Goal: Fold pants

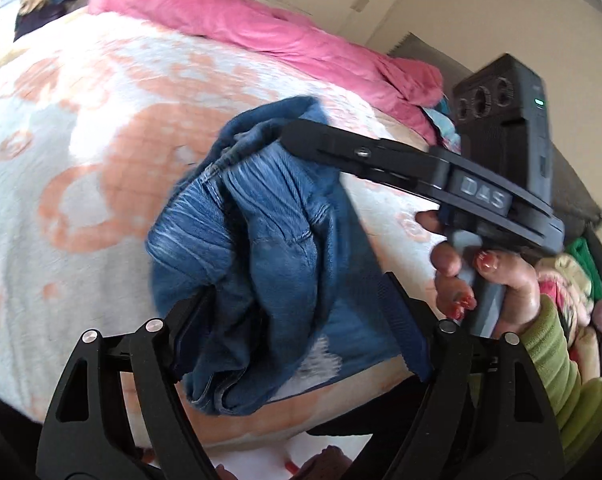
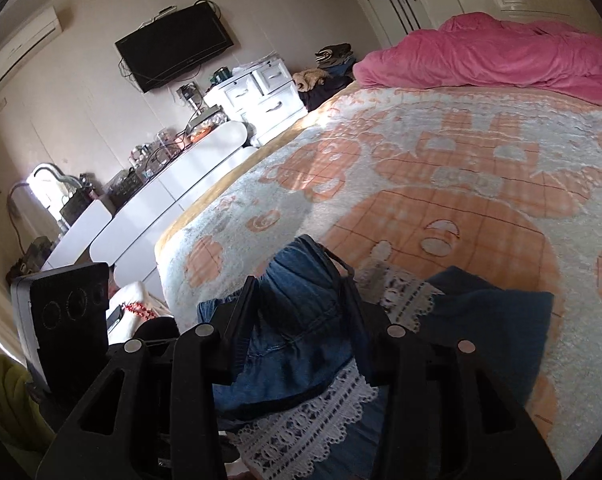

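Daylight soft, fairly bright in both views. We see sun patches on bedspread, strongest toward upper left of right wrist view; glare on white cabinets and mirror. Left wrist view motion-blurred: bedspread pattern smeared, jeans soft. Fisheye bends walls, dark vignette at all corners. Near gripper arms underexposed, almost featureless black.
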A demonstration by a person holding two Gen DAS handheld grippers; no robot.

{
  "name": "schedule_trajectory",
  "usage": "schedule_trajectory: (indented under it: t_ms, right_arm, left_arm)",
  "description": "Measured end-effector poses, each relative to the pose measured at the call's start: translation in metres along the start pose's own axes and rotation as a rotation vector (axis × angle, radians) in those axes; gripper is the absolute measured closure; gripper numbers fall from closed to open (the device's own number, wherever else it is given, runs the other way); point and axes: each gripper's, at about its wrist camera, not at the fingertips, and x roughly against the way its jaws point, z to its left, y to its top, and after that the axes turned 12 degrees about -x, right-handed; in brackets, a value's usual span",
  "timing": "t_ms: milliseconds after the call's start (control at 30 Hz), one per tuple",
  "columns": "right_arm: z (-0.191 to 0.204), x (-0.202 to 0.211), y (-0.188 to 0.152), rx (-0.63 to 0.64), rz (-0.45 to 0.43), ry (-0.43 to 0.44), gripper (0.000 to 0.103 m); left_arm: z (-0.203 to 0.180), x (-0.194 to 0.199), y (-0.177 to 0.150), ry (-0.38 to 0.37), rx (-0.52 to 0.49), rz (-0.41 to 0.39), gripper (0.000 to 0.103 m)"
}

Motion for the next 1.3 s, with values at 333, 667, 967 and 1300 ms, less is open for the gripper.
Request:
schedule_trajectory:
  t_ms: [333,667,967,1300]
  right_arm:
    - [-0.057,0.053,-0.030,-0.138,-0.127,-0.074,0.030]
    - [-0.072,0.009,-0.052,-0.140,0.019,-0.331,0.032]
    - [-0.064,0.045,-0.054,-0.159,-0.115,-0.253,0.029]
    - [-0.047,0.096,-0.078,-0.153,-0.270,-0.251,0.020]
  left_arm:
    - [-0.049,-0.051,-0.013,-0.043,-0.116,0.120,0.032]
    - [-0.061,-0.039,-0.023,-0.018,-0.131,0.109,0.030]
    - [-0.050,-0.002,-0.025,0.039,-0.120,0.066,0.025]
    - [-0.035,0.016,-0.024,0.076,-0.085,0.032,0.016]
